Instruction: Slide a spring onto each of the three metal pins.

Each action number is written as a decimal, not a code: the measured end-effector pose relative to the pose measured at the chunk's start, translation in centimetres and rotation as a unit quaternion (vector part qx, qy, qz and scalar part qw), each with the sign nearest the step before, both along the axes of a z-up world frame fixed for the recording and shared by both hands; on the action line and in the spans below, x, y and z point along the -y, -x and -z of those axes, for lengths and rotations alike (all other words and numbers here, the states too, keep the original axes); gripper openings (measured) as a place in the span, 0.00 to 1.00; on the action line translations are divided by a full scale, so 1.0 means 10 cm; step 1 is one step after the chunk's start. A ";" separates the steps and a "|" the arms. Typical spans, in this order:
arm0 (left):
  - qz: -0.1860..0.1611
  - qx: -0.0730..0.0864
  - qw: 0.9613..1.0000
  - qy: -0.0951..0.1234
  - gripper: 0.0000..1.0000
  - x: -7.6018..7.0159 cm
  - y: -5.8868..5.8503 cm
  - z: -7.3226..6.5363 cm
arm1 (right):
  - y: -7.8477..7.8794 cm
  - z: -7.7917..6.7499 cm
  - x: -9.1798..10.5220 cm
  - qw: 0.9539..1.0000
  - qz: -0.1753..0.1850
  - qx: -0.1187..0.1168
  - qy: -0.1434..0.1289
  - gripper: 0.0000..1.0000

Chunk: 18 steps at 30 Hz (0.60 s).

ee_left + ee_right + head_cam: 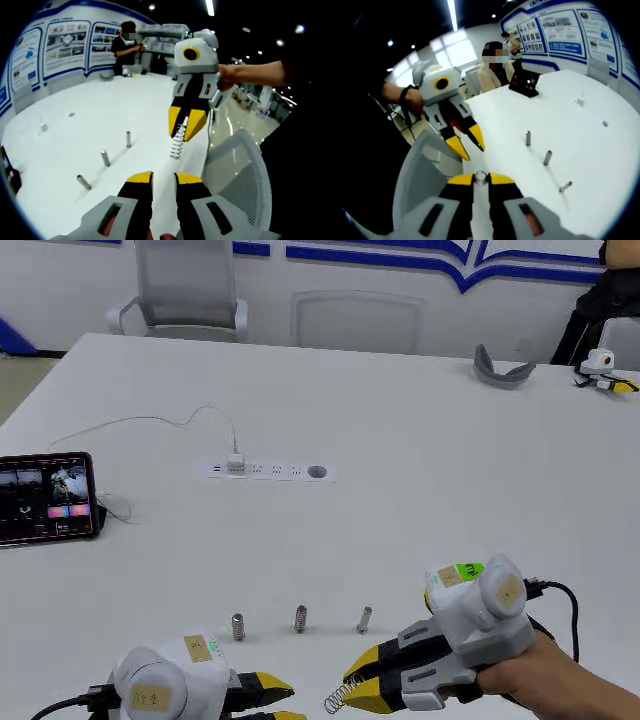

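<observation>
Currently: right hand-held gripper (pixel 352 687) clenched on a spring (pixel 339 701), low and just near-right of the pins (pixel 300 619). The grip is on one end of the coil, and the rest juts free past the jaw tips, slanting down toward the counter (pixel 420 440). Likely reason: the free open end is what must go over a pin top.

Three pins stand upright in a row, apart from one another. The two farther from the spring look thicker, maybe already sleeved; cannot tell for sure. The pin nearest the spring looks bare, so it is probably the target.

Left hand-held gripper (pixel 286 700) released, jaws apart, nothing in them. It waits near-left of the pins, close enough to steady something yet out of the spring's path.

The next move calls for swinging the coil upright and lining it up over the pin.
</observation>
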State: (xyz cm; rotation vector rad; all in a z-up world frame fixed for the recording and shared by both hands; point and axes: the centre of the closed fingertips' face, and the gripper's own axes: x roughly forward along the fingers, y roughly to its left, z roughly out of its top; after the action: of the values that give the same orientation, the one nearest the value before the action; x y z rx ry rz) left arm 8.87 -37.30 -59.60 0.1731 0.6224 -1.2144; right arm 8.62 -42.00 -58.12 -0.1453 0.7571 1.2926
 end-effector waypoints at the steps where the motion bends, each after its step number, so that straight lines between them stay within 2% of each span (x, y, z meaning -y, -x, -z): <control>1: -0.005 -0.002 1.000 0.001 0.18 -0.03 -0.01 0.00 | -0.01 0.02 0.02 1.000 0.004 0.001 0.005 0.12; 18: -0.080 -0.001 0.997 -0.003 0.29 -0.55 -0.27 0.01 | -0.20 0.21 0.28 0.996 0.065 0.009 0.061 0.12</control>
State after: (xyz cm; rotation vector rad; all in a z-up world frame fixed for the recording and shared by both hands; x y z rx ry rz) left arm 11.53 -31.82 -59.73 0.1255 0.6303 -1.0587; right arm 10.61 -44.81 -60.18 -0.2024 0.8167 1.1210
